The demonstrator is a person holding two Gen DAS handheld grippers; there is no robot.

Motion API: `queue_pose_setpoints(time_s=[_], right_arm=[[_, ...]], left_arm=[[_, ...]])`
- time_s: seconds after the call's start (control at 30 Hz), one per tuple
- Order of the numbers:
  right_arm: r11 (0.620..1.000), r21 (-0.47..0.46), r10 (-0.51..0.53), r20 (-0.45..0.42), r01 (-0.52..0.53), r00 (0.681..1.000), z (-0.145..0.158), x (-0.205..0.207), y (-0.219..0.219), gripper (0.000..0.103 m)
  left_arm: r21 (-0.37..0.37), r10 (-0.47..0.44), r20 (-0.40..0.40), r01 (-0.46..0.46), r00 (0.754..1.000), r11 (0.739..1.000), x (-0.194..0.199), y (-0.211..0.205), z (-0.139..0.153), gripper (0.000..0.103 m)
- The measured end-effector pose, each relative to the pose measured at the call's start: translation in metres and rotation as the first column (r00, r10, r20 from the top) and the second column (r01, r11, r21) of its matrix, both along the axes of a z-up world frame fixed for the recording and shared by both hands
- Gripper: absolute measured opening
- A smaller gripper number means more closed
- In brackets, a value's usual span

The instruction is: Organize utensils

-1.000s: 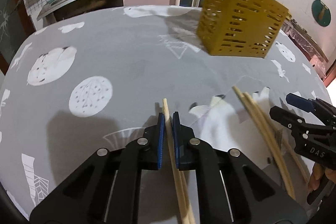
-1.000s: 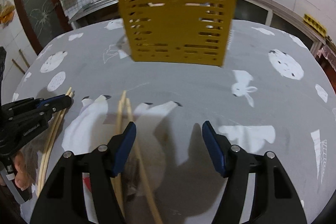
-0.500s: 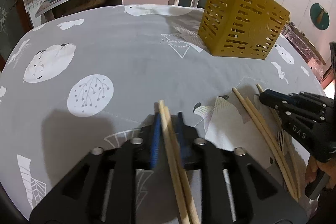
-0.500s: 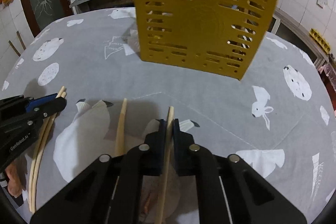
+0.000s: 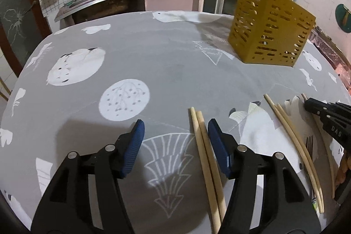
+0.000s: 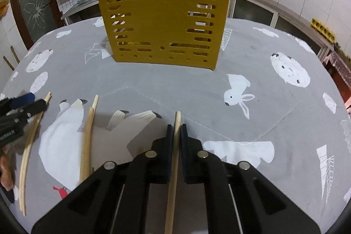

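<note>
**A:** What are your fingers doing?

**B:** My right gripper (image 6: 174, 127) has its fingers pinched on one chopstick (image 6: 177, 118), aimed at the yellow basket (image 6: 163, 16). My left gripper (image 5: 175, 142) is spread wide, holding nothing; a pair of chopsticks (image 5: 203, 139) lies on the desk (image 5: 153, 54) just beside its right finger.

**A:** How far along?

**B:** Partway, I'd judge. A few sticks already stand in the basket, but another pair (image 6: 88, 124) and more lie loose on the cloth.

**A:** Changed from a second ago?

**B:** Swapped roles: the left was clamped on its pair and has let go; the right was wide and has closed.
</note>
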State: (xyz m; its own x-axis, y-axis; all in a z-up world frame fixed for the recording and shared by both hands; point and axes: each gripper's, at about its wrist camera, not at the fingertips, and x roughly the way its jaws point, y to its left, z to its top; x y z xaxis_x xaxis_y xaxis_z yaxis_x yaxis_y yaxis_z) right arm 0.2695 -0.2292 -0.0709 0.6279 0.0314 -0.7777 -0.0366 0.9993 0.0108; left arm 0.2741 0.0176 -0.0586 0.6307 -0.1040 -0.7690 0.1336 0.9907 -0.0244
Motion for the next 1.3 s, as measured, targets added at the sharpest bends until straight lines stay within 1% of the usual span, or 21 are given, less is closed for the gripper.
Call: queue_pose_setpoints(time_s=[0.1, 0.2, 0.23, 0.3, 0.37, 0.43, 0.5, 0.57, 0.67, 0.8, 0.9, 1.03, 1.3], right_arm=[[1.000, 0.016, -0.003, 0.012, 0.003, 1.000, -0.002, 0.000, 0.001, 0.007], [0.999, 0.042, -0.007, 0.013, 0.006, 1.000, -0.002, 0.000, -0.003, 0.007], [0.999, 0.039, -0.006, 0.014, 0.006, 1.000, -0.002, 0.000, -0.004, 0.007], [1.000, 0.024, -0.004, 0.017, 0.003, 1.000, -0.002, -0.002, -0.002, 0.007], [1.000, 0.009, -0.002, 0.020, 0.002, 1.000, -0.002, -0.003, 0.001, 0.007], [1.000, 0.000, -0.002, 0.022, 0.002, 1.000, -0.003, -0.003, 0.001, 0.007], [1.000, -0.002, -0.003, 0.023, 0.003, 1.000, -0.003, -0.003, 0.001, 0.007], [1.000, 0.004, -0.004, 0.023, 0.003, 1.000, -0.003, -0.004, 0.001, 0.007], [1.000, 0.011, -0.004, 0.023, 0.004, 1.000, -0.003, -0.004, -0.001, 0.007], [1.000, 0.008, -0.004, 0.025, 0.003, 1.000, -0.003, -0.004, -0.001, 0.007], [1.000, 0.016, -0.004, 0.023, 0.003, 1.000, -0.003, -0.004, -0.003, 0.007], [1.000, 0.017, -0.004, 0.023, 0.003, 1.000, -0.003, -0.004, -0.002, 0.007], [1.000, 0.019, -0.004, 0.023, 0.003, 1.000, -0.003, -0.004, -0.003, 0.008]], left_arm=[[-0.008, 0.019, -0.003, -0.019, 1.000, 1.000, -0.002, 0.003, -0.002, 0.059], [0.008, 0.034, 0.009, -0.034, 0.999, 0.999, -0.004, 0.002, -0.001, 0.059], [0.020, 0.039, 0.018, -0.039, 0.999, 0.999, -0.005, 0.002, 0.001, 0.059], [0.020, 0.044, 0.027, -0.045, 0.999, 0.999, -0.007, 0.002, 0.004, 0.059], [0.019, 0.044, 0.026, -0.044, 0.999, 0.999, -0.008, 0.001, 0.006, 0.059], [0.037, 0.039, 0.018, -0.040, 0.999, 0.999, -0.008, -0.002, 0.004, 0.059], [0.059, 0.053, 0.007, -0.053, 0.999, 0.997, -0.008, -0.004, 0.001, 0.058], [0.056, 0.066, 0.004, -0.067, 0.998, 0.996, -0.008, -0.003, 0.002, 0.057], [0.069, 0.096, 0.022, -0.098, 0.995, 0.993, -0.011, 0.000, 0.006, 0.055], [0.063, 0.089, -0.005, -0.089, 0.996, 0.994, -0.009, 0.000, 0.002, 0.055], [0.074, 0.081, 0.005, -0.081, 0.997, 0.994, -0.010, -0.003, 0.003, 0.055], [0.056, 0.080, 0.004, -0.080, 0.997, 0.995, -0.011, -0.003, 0.005, 0.055], [0.093, 0.075, 0.001, -0.075, 0.997, 0.993, -0.012, -0.008, 0.000, 0.055]])
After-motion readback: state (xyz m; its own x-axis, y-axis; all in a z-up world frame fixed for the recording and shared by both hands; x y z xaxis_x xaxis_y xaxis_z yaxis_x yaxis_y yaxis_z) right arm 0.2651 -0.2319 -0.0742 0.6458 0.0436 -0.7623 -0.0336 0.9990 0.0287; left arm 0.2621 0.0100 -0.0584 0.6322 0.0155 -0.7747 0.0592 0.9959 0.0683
